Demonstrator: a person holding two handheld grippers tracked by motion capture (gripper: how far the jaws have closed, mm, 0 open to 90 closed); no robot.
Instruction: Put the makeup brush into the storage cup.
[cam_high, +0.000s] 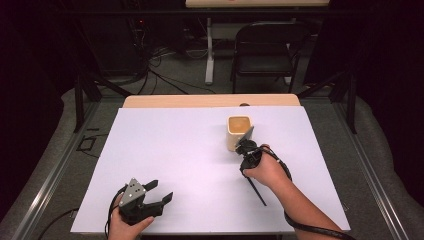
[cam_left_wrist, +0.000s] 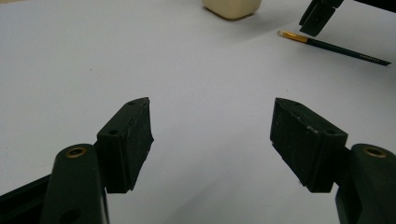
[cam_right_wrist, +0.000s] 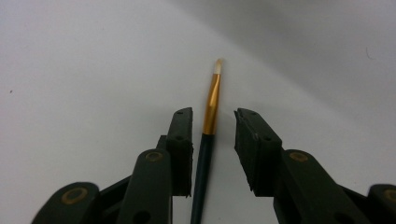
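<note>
A thin paintbrush (cam_right_wrist: 210, 109) with a dark handle, gold ferrule and pale bristles lies flat on the white table sheet (cam_high: 175, 150). My right gripper (cam_right_wrist: 214, 115) points down over it with one jaw on each side of the ferrule, narrowly open and not clamping it. From above, the right gripper (cam_high: 246, 152) stands just in front of a beige square cup (cam_high: 238, 131), and the brush handle (cam_high: 256, 189) trails back toward the person. My left gripper (cam_high: 161, 190) rests near the front left, wide open and empty. Its own camera looks past its jaws (cam_left_wrist: 212, 105) at the cup (cam_left_wrist: 232, 7) and brush (cam_left_wrist: 334, 46).
The sheet covers a wooden table whose far edge (cam_high: 210, 101) shows behind the cup. A black folding chair (cam_high: 267, 47) and floor cables (cam_high: 155, 70) lie beyond it. Metal rails (cam_high: 55, 170) run along both sides.
</note>
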